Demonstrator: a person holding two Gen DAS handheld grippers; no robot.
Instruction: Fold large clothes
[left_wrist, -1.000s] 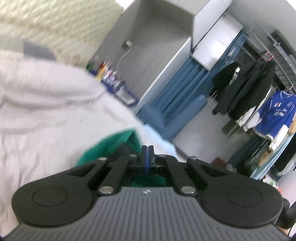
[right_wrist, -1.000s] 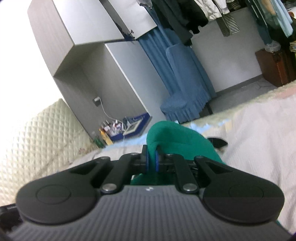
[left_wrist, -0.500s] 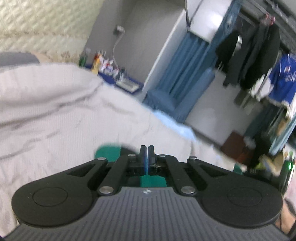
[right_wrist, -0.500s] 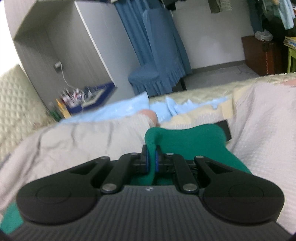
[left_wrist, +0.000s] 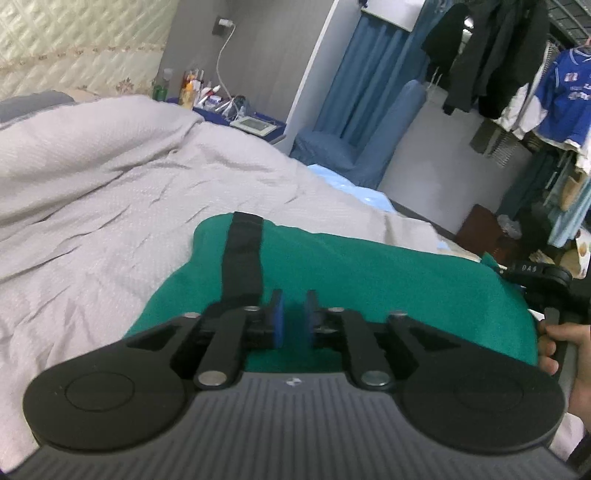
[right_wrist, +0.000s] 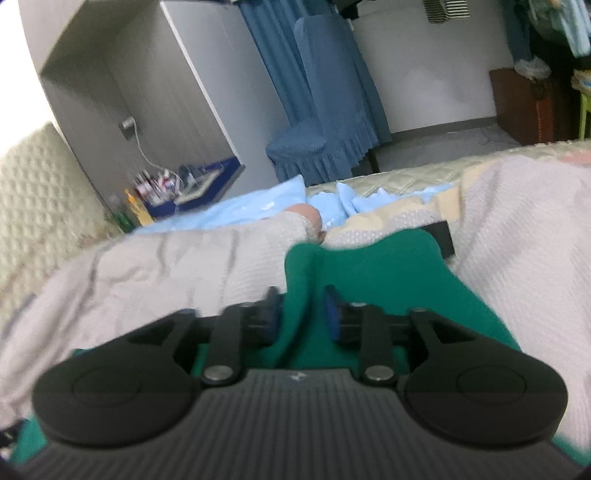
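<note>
L gripper and R gripper, both pinched shut on the green garment before, jaws just opened; cloth btwn pads, unpressed. Garment now lies on grey bedspread, black strap beyond L pads.

A green garment lies spread on the bed's pale grey cover, folded over on itself, it seems. A black strap or trim band runs across it near its far left corner, lying flat.
</note>
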